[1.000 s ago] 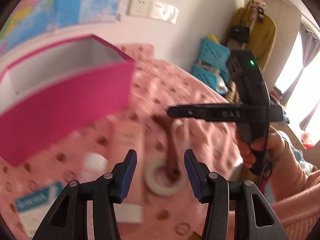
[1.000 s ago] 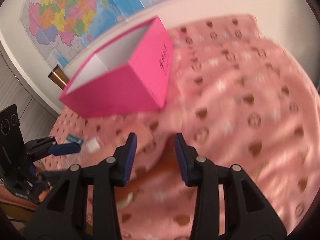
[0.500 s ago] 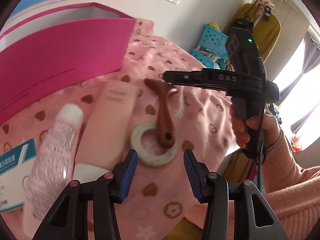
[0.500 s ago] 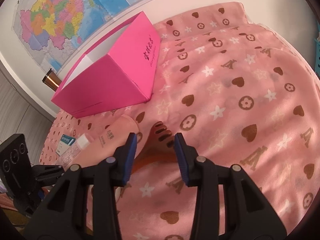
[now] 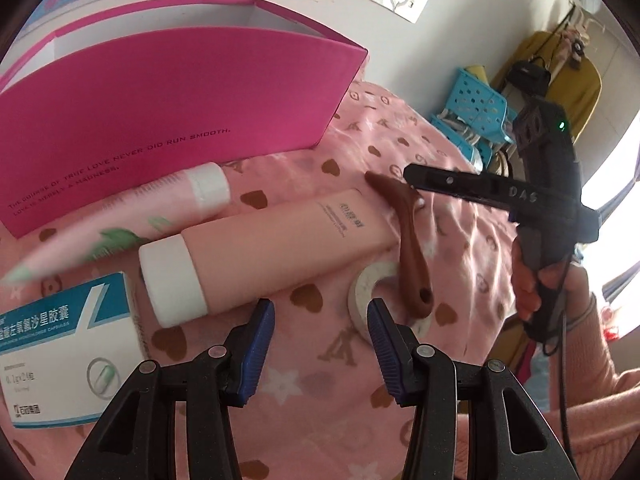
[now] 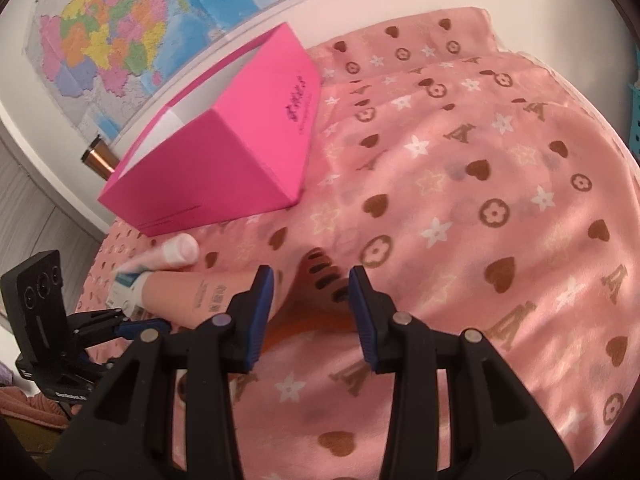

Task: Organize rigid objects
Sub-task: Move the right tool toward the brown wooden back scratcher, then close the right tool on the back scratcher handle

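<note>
Left claw (image 5: pixel 321 334) has swung nearer the peach tube (image 5: pixel 276 248), jaws apart

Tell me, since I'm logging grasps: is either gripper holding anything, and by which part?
Nothing is held: left gripper and right gripper are both open.

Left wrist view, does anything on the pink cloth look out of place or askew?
Yes: the brown comb lies crookedly, its handle end resting on the tape roll and its middle against the peach tube. Nothing looks spilled or damaged.
</note>
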{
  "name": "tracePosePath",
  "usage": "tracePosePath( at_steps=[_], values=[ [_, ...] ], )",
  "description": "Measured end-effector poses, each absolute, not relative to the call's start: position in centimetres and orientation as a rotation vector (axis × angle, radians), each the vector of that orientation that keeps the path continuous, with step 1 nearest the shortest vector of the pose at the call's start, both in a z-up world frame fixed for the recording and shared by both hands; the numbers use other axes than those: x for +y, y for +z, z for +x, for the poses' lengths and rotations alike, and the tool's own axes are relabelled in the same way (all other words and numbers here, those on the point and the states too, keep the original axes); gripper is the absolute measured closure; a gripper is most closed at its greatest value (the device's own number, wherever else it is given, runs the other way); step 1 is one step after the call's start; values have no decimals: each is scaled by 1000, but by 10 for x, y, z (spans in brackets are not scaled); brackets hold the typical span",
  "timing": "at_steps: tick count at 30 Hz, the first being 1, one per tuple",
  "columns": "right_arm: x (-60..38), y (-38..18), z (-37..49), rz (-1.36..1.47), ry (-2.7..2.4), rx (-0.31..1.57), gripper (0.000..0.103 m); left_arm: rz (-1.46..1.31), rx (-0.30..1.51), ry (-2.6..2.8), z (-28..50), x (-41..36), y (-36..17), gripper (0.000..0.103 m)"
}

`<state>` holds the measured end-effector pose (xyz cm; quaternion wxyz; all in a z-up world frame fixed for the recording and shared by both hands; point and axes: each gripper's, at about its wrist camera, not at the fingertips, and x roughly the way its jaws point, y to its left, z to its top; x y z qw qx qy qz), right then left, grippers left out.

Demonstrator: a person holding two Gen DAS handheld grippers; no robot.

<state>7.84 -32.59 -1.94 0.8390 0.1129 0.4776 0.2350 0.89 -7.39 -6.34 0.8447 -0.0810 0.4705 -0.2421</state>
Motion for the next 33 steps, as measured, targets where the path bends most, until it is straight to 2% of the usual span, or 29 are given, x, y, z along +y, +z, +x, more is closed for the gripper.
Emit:
tracePosePath(
  at_steps=[8,14,18,25,33],
  values=[
    [-332,-27,82,251,485,1030,61,-149,971,-701,-14,-104,-47,54],
    [-332,-26,84,249,484,1029,61,-147,1017,-737,-8,-126,-55,57],
    [-327,-26,81,239,511,1042,60,-193,1014,-697,-3,-119,-55,57],
    [-316,-26,66,234,563,1063,60,-222,1009,-632,3,-107,-57,65],
    [-316,-24,54,230,568,1071,60,-224,1003,-573,2,-88,-58,65]
  ],
)
